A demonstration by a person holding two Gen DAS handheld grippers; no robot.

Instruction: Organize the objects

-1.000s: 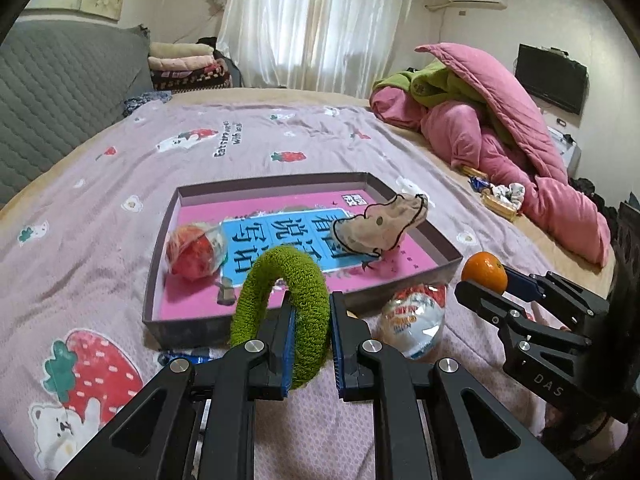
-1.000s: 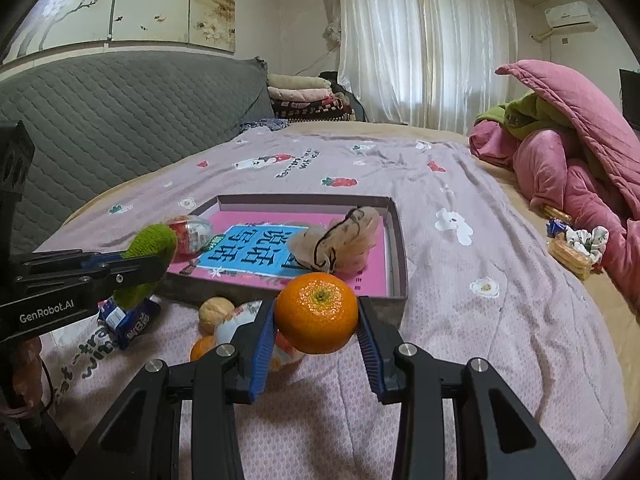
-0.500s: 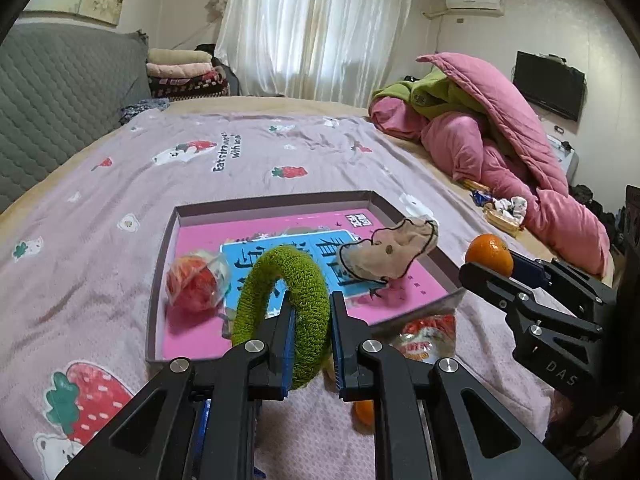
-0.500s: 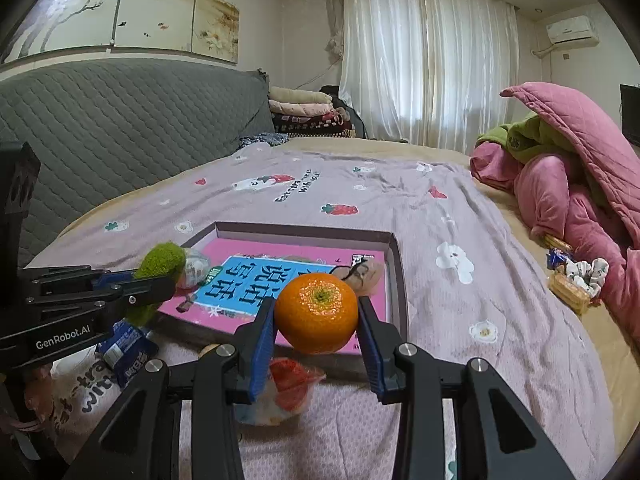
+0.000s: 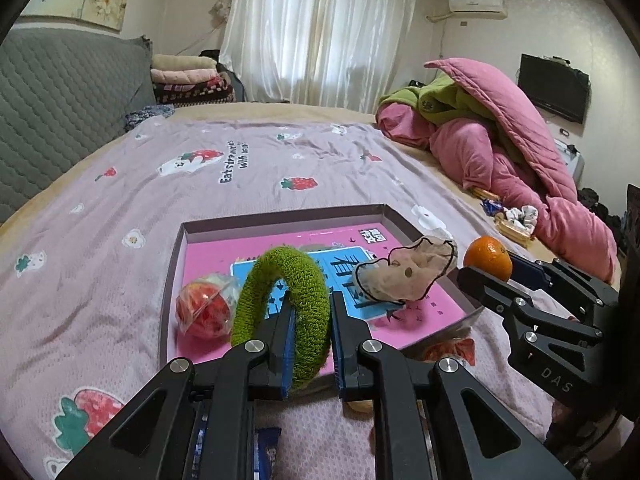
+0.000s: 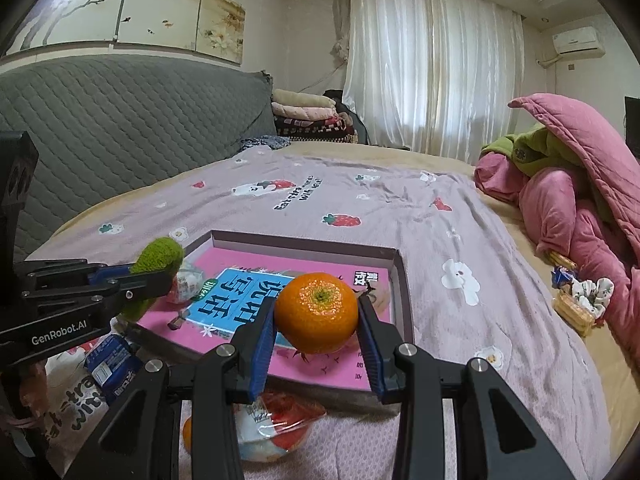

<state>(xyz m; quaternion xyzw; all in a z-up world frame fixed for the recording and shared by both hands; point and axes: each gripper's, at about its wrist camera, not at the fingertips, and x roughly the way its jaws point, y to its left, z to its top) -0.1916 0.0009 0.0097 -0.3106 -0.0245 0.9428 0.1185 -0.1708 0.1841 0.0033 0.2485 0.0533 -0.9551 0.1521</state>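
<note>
Above the tray, left gripper jaws pinch the green scrunchie; right gripper jaws, part-open, clamp the orange.

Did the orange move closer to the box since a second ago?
Yes. The orange, pinched by the right gripper, came forward over the box's near wall.

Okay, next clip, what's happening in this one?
A person is tidying small things on a bed into a shallow box, with a handheld claw in each hand. The left claw is shut on a green fuzzy hair tie; the right claw grips an orange. Both hang over the box's near edge. Inside the box lie a wrapped red snack and a beige scrunchie. More snacks sit on the bedspread in front of it.
</note>
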